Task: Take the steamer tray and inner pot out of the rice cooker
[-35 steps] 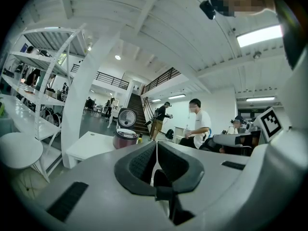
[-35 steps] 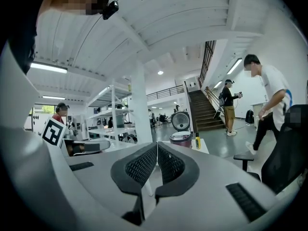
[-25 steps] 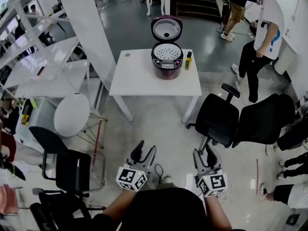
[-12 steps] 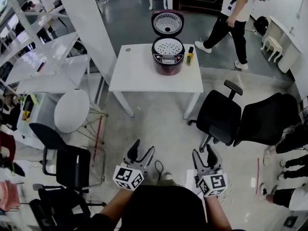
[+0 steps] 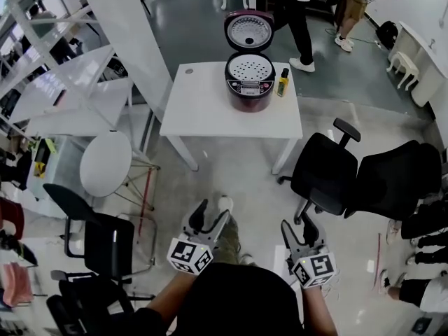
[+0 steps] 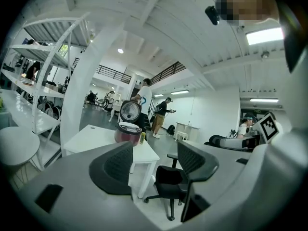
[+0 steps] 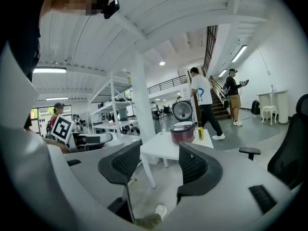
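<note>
The dark red rice cooker [image 5: 250,93] stands at the far edge of a white table [image 5: 210,114], with its lid [image 5: 248,30] raised. A white perforated steamer tray [image 5: 250,68] sits in its top; the inner pot is hidden under it. My left gripper [image 5: 210,219] and right gripper [image 5: 297,226] are far from the table, low in the head view, both open and empty. The left gripper view shows the cooker [image 6: 127,133] beyond the left gripper [image 6: 154,165]. The cooker [image 7: 183,131] is also small in the right gripper view, past the right gripper [image 7: 161,165].
A yellow bottle [image 5: 283,82] stands right of the cooker. Two black office chairs [image 5: 323,173] [image 5: 392,180] stand right of the way to the table. A round white stool [image 5: 105,165], a black chair [image 5: 105,240] and white shelving [image 5: 63,82] are left. People [image 5: 294,5] walk behind the table.
A person in a white shirt has walked from the right to behind the table. My shoe has come into view between the grippers. Both grippers have shifted slightly.
</note>
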Available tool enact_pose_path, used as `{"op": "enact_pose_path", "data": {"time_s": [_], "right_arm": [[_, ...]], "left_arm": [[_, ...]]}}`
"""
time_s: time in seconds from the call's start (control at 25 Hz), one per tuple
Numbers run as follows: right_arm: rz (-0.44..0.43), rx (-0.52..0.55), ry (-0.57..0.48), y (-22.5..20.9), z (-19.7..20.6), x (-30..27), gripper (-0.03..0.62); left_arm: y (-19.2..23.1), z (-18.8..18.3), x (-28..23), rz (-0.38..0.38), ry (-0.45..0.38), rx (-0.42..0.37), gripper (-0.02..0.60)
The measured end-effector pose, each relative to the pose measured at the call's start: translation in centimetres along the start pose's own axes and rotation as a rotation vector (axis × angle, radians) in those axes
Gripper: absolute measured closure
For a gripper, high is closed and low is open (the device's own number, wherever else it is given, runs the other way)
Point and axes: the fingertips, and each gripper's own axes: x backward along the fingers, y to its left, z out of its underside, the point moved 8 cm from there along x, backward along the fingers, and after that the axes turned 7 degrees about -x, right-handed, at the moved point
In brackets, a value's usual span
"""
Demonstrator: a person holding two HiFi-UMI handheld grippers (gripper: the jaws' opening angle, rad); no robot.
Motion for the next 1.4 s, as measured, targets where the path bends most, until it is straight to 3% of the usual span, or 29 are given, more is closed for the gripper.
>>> {"op": "enact_pose_path", "data": {"time_s": [0.48,0.76,1.2,1.4], "right_arm": [[0.075,-0.014,0.01,-4.6,-6.3,-15.4,0.372],[0.11,-0.086,-0.014,-5.5,-10.1,-25.5,0.372],[0.084,-0.046,0.021,-4.8,-13.3,-36.8,0.372],[0.088,-0.041,0.046,-6.5,-14.5,-39.6,0.372]], "left_arm": [[10.7,-5.4,-16.9,0.127,-0.018,0.007,0.314],[16.8,-8.1,-25.0,0.216,0.008,0.036,0.314],[24.2,-11.6,-30.7,0.217,-0.042,0.053,0.314],[25.8,-12.1,-32.1,0.191,-0.059,0.08,0.314]]}}
